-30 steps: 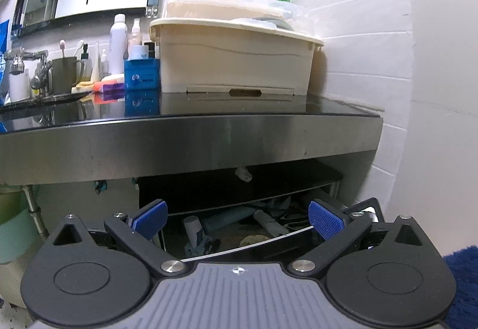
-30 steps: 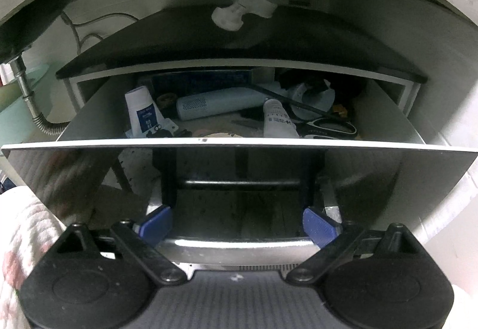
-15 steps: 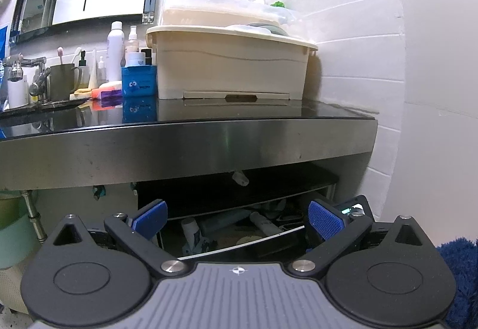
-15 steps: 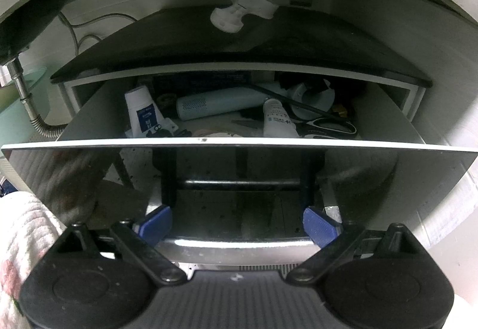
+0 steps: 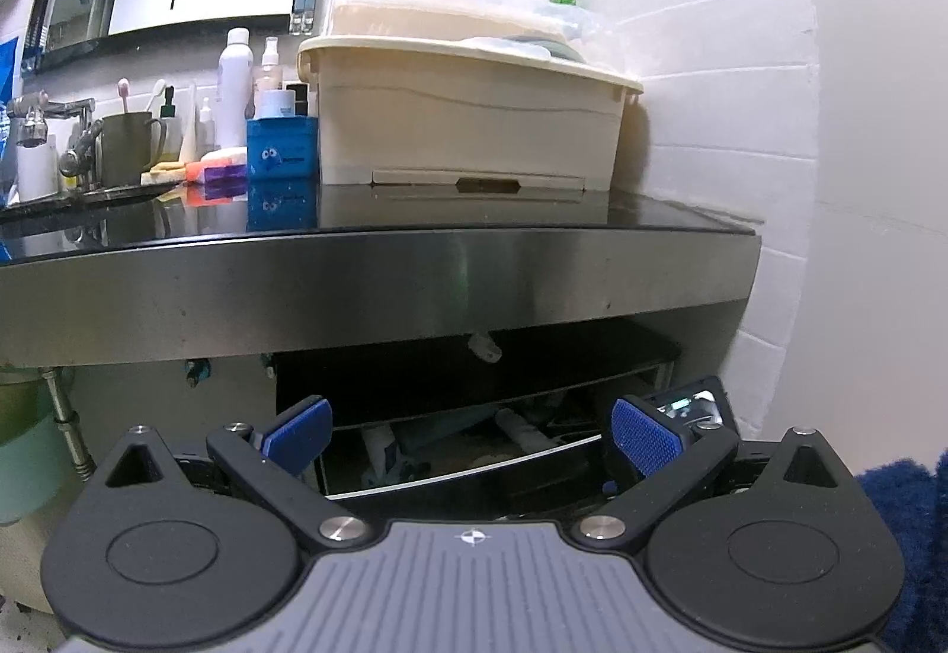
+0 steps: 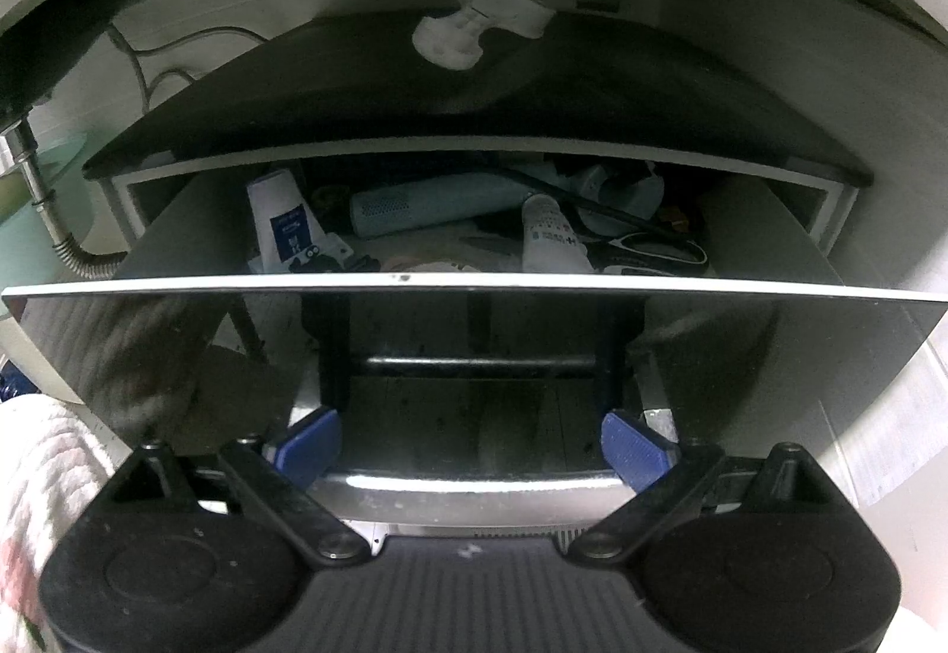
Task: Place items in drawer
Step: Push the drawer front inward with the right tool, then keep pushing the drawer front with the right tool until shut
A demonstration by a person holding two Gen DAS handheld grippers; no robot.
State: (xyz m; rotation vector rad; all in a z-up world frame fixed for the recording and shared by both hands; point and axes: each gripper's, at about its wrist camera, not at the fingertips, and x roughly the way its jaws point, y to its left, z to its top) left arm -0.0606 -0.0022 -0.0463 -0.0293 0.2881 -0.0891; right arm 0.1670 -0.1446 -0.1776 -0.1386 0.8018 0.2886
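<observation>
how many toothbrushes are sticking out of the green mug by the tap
2. In the left wrist view, a pink-headed toothbrush stands at the left of the green mug and a white one leans at its right. More may be hidden inside the mug.

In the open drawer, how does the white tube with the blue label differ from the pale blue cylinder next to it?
The white tube stands nearly upright at the left; the pale blue cylinder lies on its side across the middle. The tube tapers and carries a dark blue label; the cylinder keeps an even width and has a dotted grille near one end. Both sit inside the drawer.
</observation>
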